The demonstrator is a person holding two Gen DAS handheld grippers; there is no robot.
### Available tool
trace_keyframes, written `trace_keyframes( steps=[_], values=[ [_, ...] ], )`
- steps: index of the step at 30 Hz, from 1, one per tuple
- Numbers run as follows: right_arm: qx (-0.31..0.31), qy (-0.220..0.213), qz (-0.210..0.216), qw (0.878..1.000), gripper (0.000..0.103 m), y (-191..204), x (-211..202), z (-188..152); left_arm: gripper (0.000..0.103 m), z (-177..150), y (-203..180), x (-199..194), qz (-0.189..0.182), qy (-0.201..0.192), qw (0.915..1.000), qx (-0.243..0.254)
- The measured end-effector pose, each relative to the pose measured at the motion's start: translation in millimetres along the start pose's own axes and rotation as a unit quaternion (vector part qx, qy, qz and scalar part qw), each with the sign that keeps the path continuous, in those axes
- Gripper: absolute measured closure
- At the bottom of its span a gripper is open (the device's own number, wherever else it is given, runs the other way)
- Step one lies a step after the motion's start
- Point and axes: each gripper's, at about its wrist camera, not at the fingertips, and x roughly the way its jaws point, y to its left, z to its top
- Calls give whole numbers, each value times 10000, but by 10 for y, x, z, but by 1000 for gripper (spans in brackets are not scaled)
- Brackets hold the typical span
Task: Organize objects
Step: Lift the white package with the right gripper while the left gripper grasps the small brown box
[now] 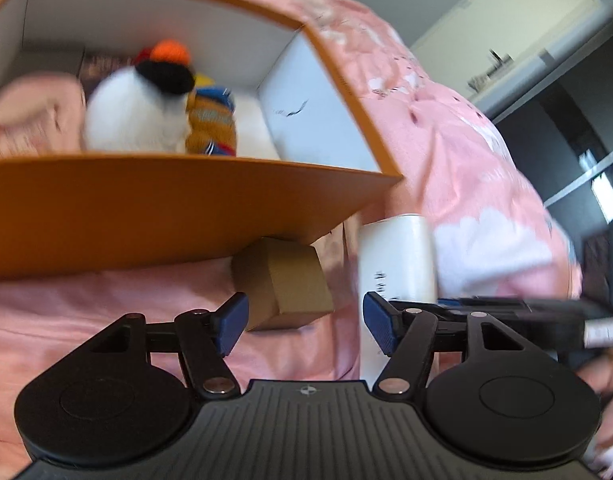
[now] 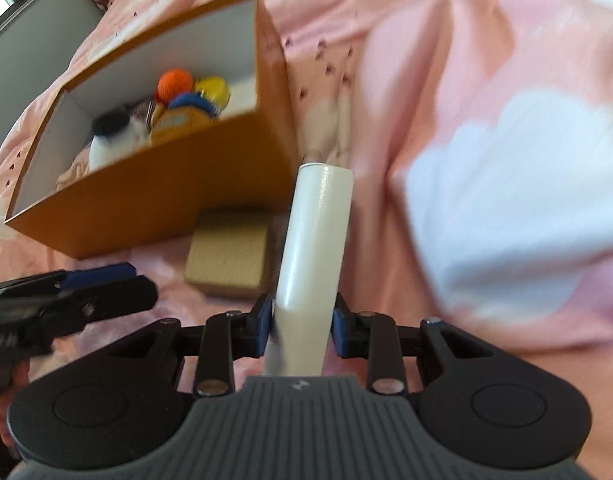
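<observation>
An orange box (image 1: 154,208) (image 2: 154,196) with white inner walls sits on the pink bed. Inside lie a white plush toy (image 1: 134,112) (image 2: 110,144) with a black and orange top and a yellow-blue plush (image 1: 212,120) (image 2: 186,116). A small brown cardboard box (image 1: 294,284) (image 2: 230,252) lies in front of it. My right gripper (image 2: 302,320) is shut on a white tube-shaped bottle (image 2: 314,240), also seen in the left wrist view (image 1: 398,264). My left gripper (image 1: 304,320) is open and empty, just in front of the brown box; it shows at the left in the right wrist view (image 2: 98,280).
The pink bedspread (image 1: 486,168) (image 2: 486,80) with white cloud prints covers the bed. A pink cloth (image 1: 30,116) lies inside the orange box at its left. A wall and dark window (image 1: 566,120) lie beyond the bed.
</observation>
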Motion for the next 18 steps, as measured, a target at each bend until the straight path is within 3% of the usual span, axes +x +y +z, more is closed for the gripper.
trace_keyframes(
  steps=[3, 8, 15, 18],
  values=[
    [-174, -165, -161, 9996, 71, -68, -16, 46, 28, 45, 167, 239, -33, 214, 9983, -544],
    [32, -56, 130, 9999, 71, -204, 145, 54, 28, 9, 396, 466, 71, 354, 9931, -1113],
    [222, 133, 402, 9989, 71, -351, 356, 66, 22, 18, 485, 673, -80, 427, 9900, -1342],
    [281, 151, 504, 9982, 71, -380, 406, 72, 25, 20, 473, 739, -130, 439, 9902, -1322]
  ],
)
